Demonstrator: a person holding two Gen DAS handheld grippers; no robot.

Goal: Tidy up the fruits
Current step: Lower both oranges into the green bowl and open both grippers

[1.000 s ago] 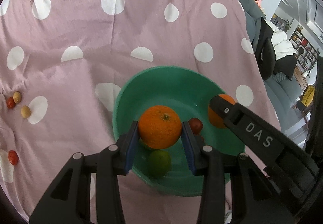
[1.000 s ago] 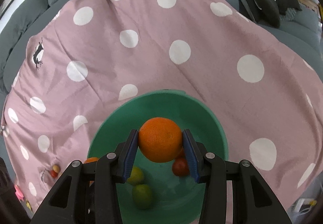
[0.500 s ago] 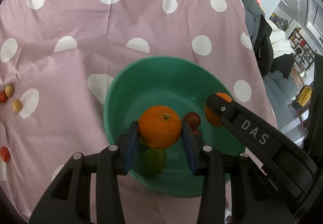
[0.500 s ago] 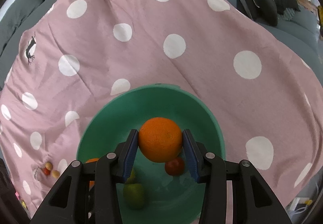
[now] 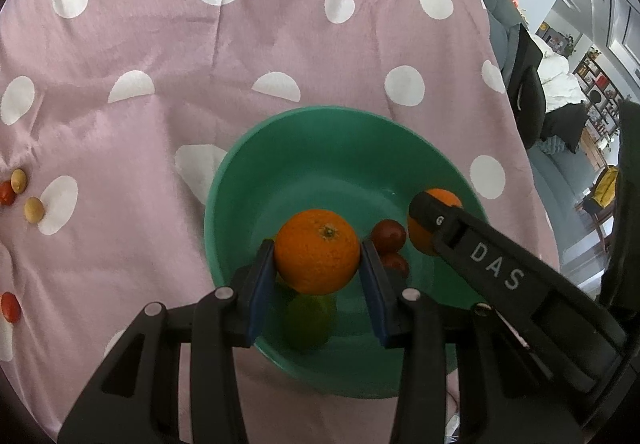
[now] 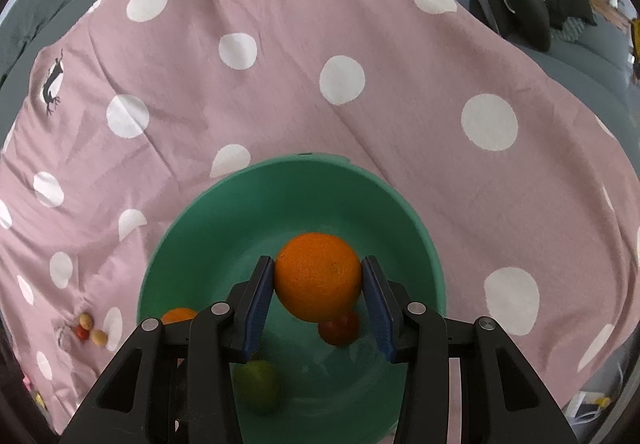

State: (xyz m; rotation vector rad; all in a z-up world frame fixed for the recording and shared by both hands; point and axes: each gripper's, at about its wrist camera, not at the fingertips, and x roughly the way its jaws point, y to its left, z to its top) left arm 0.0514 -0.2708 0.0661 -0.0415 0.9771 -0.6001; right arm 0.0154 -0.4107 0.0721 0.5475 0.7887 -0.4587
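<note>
A green bowl [image 5: 320, 148] [image 6: 224, 228] sits on a pink polka-dot cloth. My left gripper [image 5: 318, 264] is shut on an orange [image 5: 318, 250] and holds it over the bowl's inside. My right gripper [image 6: 318, 288] is shut on a second orange [image 6: 318, 276], also over the bowl; that orange and gripper show at the right in the left wrist view [image 5: 436, 204]. In the bowl lie a green lime [image 5: 308, 318] [image 6: 258, 384] and red fruits [image 5: 388, 234] [image 6: 339, 328].
Small red and yellow fruits [image 5: 24, 196] [image 6: 90, 328] lie on the cloth left of the bowl, with another red one [image 5: 10, 306] nearer. A grey sofa edge and dark cushions [image 6: 520, 4] lie beyond the cloth at the right.
Both grippers have moved further in over the bowl with their oranges and sit lower. The bowl looks larger and closer in both views.
</note>
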